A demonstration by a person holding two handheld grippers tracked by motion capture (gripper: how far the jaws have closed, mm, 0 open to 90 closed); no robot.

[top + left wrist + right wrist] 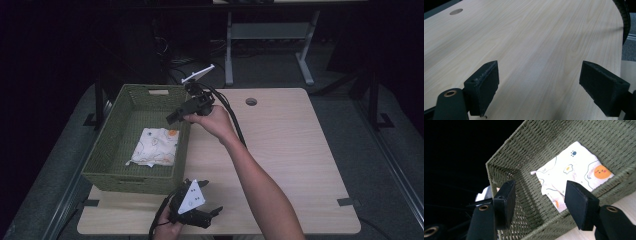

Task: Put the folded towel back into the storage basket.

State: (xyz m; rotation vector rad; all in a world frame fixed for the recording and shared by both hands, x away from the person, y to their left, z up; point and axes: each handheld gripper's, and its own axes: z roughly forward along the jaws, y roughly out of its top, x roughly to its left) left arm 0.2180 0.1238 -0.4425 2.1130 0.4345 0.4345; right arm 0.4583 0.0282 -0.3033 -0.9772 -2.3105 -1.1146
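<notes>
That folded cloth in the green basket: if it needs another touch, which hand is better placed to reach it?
Probably the right. The right gripper hangs open over the basket, pointing at the folded cloth lying inside. The left gripper sits at the table's near edge, facing bare wood.

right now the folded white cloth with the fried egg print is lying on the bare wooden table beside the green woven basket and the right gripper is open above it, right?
Not quite. The folded white cloth with the fried egg print lies inside the green woven basket, on its floor, not on the light wooden table. The high view and the right gripper view both show it. The rest holds: the right gripper is open above it, with nothing between its jaws.
</notes>
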